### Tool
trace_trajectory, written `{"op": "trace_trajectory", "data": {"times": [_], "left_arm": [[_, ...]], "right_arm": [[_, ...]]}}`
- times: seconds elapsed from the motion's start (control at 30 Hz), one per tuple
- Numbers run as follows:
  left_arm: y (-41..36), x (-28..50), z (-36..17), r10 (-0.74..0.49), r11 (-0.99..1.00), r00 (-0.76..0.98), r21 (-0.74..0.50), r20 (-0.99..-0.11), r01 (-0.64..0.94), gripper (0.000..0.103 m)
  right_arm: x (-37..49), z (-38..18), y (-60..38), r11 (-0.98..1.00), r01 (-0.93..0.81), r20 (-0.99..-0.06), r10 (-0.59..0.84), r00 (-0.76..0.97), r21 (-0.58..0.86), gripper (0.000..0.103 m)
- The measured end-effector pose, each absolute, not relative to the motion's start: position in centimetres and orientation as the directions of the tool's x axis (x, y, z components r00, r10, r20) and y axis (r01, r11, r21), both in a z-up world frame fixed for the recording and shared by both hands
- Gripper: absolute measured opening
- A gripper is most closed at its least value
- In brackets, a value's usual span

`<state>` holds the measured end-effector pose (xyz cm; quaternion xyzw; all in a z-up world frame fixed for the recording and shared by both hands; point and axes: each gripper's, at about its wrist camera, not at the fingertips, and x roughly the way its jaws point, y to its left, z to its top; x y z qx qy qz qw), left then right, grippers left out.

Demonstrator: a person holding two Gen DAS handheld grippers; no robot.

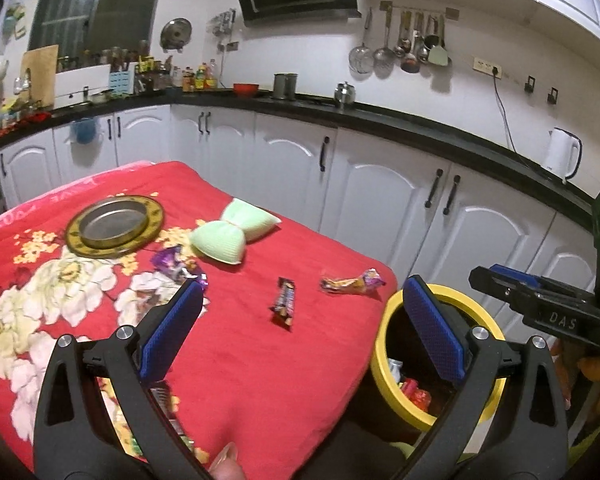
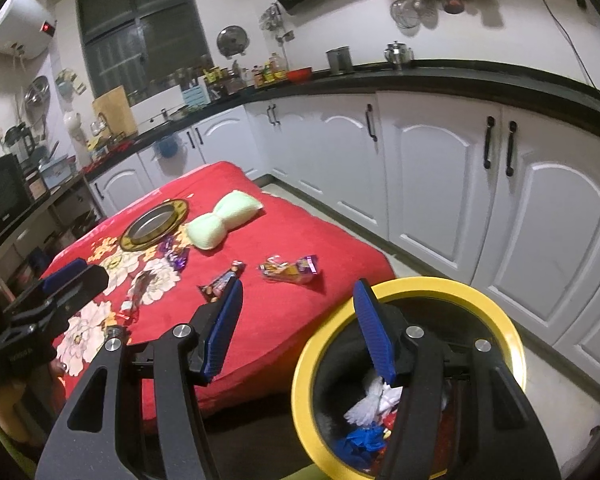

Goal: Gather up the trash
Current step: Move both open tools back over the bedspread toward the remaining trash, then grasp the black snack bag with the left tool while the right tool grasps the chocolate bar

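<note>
1. A black round trash bin with a yellow rim (image 2: pixel 300 380) stands on the floor, just beside the corner of the table draped in a red flowered cloth (image 1: pixel 260 360); crumpled white, blue and red scraps lie inside it.
2. On the cloth, nearest the bin, lies an orange-and-purple crinkled wrapper (image 1: pixel 350 282), then a dark candy-bar wrapper (image 1: pixel 284 302), then a purple foil wrapper (image 1: pixel 176 266).
3. Farther from the bin sit a pale green bow-shaped cushion (image 1: pixel 230 232) and a round metal dish with a gold rim (image 1: pixel 114 226).
4. The left gripper (image 1: pixel 304 316) gapes wide, holding nothing.
5. The right gripper (image 2: pixel 298 312) stands parted and empty, one finger above the bin.
</note>
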<state>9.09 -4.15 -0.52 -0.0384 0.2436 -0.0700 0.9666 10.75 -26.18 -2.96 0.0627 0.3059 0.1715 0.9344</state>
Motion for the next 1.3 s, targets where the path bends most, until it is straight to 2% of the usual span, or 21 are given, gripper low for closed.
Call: {"op": "trace_trajectory", "data": {"times": [0.77,1.3], "left_arm": [[2.6,7.7,-0.4,-0.030,0.997,0.880,-0.077,-0.475,-0.007,0.092],[7.3,9.2,-5.9,-0.047,0.984,0.747,-0.158,-0.663,-0.079,0.092]], "right_arm": [[14.7,-3.2,-18.1,0.880,-0.415,-0.588,0.465,0.662,0.229,0.055],[20.1,-7.5,-11.8,0.880,-0.421,-0.697,0.444,0.563,0.219,0.055]]}}
